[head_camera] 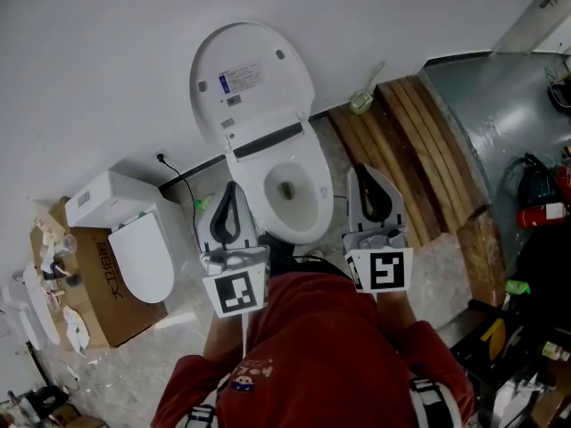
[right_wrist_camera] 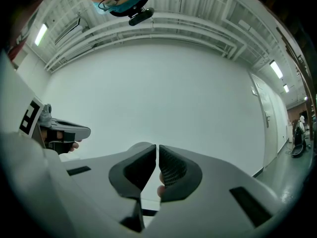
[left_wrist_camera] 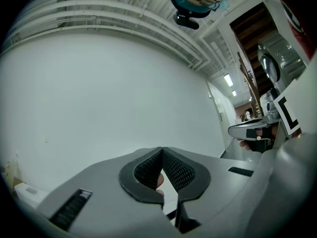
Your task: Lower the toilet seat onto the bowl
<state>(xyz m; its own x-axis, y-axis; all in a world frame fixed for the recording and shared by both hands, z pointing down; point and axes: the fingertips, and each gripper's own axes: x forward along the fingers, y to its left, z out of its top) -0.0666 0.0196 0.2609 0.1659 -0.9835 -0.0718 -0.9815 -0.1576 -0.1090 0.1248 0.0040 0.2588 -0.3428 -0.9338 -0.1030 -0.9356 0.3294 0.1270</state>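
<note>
In the head view a white toilet stands against the wall. Its raised seat and lid [head_camera: 250, 78] lean back as one white oval with a label on it, and the bowl [head_camera: 308, 217] below lies open. My left gripper [head_camera: 232, 188] hangs just left of the bowl's front, apart from it, its jaws shut and empty. My right gripper [head_camera: 362, 169] hangs just right of the bowl, also shut and empty. Both gripper views look up at the bare white wall. The left gripper [left_wrist_camera: 161, 150] and the right gripper [right_wrist_camera: 157, 147] show their tips together there.
A second white toilet unit [head_camera: 134, 239] rests on a cardboard box [head_camera: 94, 283] at the left. Wooden planks [head_camera: 419, 141] and a green brush [head_camera: 361, 101] lie right of the toilet. Beyond them are a grey metal panel [head_camera: 500, 123] and clutter.
</note>
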